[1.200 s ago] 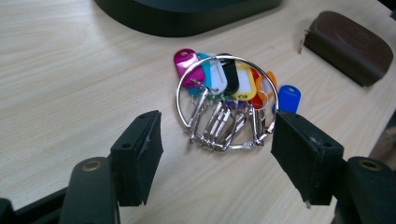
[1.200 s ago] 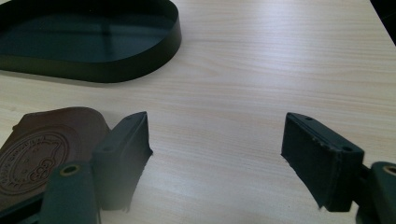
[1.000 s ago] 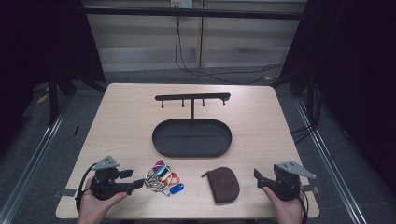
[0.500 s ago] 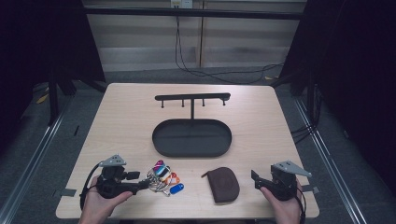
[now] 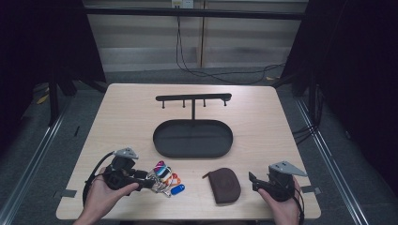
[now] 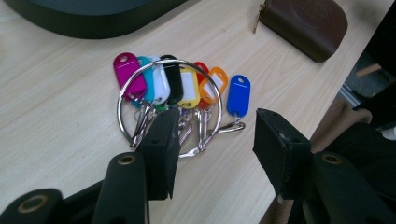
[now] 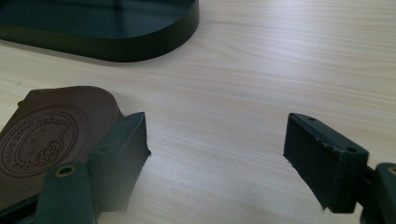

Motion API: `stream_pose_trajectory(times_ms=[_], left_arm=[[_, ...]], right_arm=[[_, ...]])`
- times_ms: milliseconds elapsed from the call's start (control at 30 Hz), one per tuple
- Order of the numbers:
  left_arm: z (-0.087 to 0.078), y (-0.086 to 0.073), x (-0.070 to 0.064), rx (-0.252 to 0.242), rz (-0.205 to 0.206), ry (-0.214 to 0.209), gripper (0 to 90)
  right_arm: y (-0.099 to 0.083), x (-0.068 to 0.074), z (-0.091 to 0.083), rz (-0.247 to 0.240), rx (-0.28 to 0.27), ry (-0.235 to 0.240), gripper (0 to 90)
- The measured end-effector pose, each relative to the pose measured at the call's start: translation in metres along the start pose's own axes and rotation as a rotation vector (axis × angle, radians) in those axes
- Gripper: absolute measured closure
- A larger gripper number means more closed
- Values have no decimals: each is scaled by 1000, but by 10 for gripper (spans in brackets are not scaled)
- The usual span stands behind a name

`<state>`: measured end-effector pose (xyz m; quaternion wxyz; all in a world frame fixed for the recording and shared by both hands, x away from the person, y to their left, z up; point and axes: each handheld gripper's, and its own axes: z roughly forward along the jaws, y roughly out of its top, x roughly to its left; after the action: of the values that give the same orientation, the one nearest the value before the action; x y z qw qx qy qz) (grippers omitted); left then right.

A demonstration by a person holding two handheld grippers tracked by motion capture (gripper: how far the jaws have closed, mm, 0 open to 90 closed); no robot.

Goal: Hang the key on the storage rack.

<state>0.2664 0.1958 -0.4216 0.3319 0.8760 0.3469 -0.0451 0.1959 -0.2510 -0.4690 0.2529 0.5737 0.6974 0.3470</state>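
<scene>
— What did the high view show?
— A wooden table (image 5: pixel 122 117) with a black oval tray (image 5: pixel 193 138), the left gripper (image 5: pixel 149 183) at a ring of coloured key tags (image 5: pixel 166 177), and the right gripper (image 5: pixel 253 181) just beside a brown pouch (image 5: pixel 225 184).

— And the left gripper view?
— Its jaws stood apart over the key ring (image 6: pixel 169 100), one jaw overlapping the ring's near edge.

— The right gripper view?
— Jaws wide open, gripping nothing, above bare wood; the pouch (image 7: pixel 46 135) lay behind its left jaw.
</scene>
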Motion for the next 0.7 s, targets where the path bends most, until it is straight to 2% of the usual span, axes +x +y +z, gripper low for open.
stream_pose_trajectory(times_ms=[100, 133, 233, 300, 333, 367, 400, 633, 700], left_arm=[[4, 16, -7, 69, 45, 14, 512], [4, 16, -7, 69, 45, 14, 516], [10, 27, -11, 113, 46, 0, 516], [16, 32, -12, 125, 38, -7, 522], [22, 35, -13, 150, 36, -15, 543], [22, 35, -13, 150, 36, -15, 554], [26, 37, -14, 171, 33, -21, 557], [44, 51, -18, 314, 52, 7, 629], [49, 52, -21, 339, 65, 17, 642]], right_arm=[[0, 1, 1, -5, 11, 2, 220], [0, 1, 1, -5, 11, 2, 220], [0, 0, 2, -4, 15, 5, 221], [0, 0, 2, -5, 16, 4, 220], [0, 1, 2, -6, 17, 4, 220], [0, 1, 2, -6, 17, 4, 220], [0, 1, 1, -5, 17, 3, 221], [0, 1, 2, -8, 18, 7, 221], [0, 1, 2, -8, 19, 7, 221]])
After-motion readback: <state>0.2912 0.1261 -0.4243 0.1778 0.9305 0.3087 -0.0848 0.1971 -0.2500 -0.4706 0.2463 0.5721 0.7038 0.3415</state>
